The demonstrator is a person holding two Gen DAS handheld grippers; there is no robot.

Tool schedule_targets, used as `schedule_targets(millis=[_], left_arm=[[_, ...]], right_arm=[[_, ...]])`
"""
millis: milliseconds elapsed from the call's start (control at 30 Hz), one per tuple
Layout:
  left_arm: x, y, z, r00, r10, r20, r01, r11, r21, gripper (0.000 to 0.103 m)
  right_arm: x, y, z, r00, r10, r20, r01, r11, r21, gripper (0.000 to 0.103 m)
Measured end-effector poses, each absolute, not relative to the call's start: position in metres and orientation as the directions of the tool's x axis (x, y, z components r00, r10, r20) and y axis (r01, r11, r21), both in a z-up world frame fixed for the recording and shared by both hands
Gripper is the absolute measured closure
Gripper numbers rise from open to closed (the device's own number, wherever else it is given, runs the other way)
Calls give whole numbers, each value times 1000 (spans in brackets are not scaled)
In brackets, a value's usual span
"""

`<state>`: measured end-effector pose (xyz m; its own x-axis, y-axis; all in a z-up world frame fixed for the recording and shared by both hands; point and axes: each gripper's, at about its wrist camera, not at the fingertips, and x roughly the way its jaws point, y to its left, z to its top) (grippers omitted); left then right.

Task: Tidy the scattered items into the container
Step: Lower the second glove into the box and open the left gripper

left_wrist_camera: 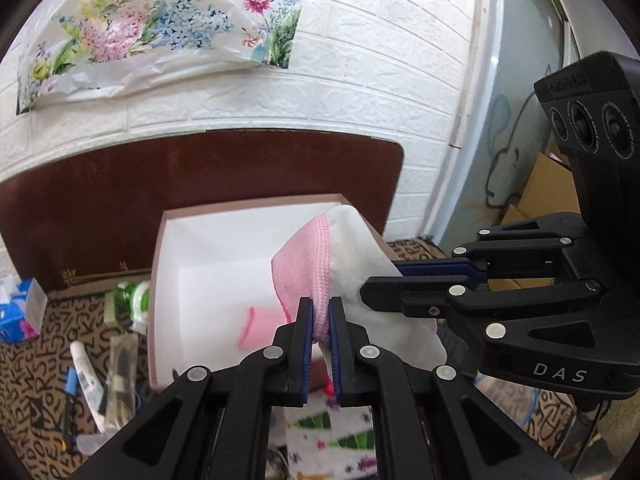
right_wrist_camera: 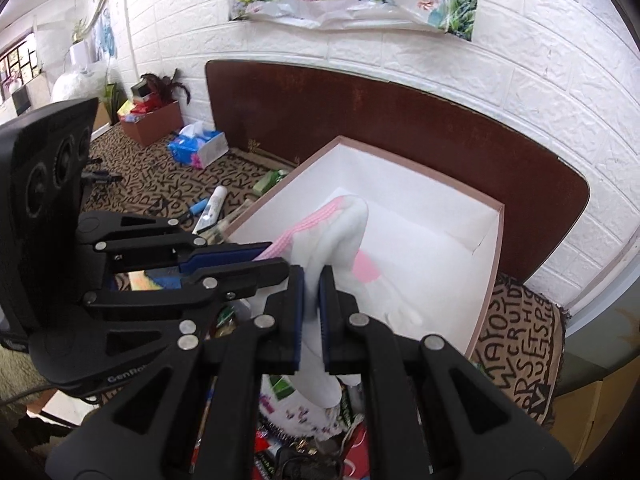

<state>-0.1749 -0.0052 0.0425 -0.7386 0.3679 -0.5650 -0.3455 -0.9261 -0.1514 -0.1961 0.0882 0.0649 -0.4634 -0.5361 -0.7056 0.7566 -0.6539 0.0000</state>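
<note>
Your left gripper (left_wrist_camera: 320, 320) and right gripper (right_wrist_camera: 311, 296) are both pinching the pink-and-white sock (left_wrist_camera: 320, 256), carrying it over the box (left_wrist_camera: 160, 240) for dropping in.

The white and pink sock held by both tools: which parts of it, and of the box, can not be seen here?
- White and pink fabric sock: lower end, left wrist view, hidden behind left tool.
- Pink-rimmed white cardboard box: near floor, right wrist view, covered by sock and right tool.

Both wrist views close above the shared box (left_wrist_camera: 160, 248).
</note>
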Motion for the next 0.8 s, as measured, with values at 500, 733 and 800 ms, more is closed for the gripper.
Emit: schedule_targets(millis=[500, 733, 800], left_arm=[[-272, -1, -11, -646, 349, -679, -267, -937, -227, 97], [-280, 6, -33, -591, 366, -718, -258, -930, -262, 97], [-281, 8, -37, -582, 365, -727, -257, -930, -262, 97]], right_arm=[[-313, 77, 7, -393, -470, -790, 648, -751, 124, 94], [-327, 84, -19, -358, -452, -817, 616, -772, 158, 94], [-328, 86, -25, -347, -445, -825, 607, -778, 164, 94]])
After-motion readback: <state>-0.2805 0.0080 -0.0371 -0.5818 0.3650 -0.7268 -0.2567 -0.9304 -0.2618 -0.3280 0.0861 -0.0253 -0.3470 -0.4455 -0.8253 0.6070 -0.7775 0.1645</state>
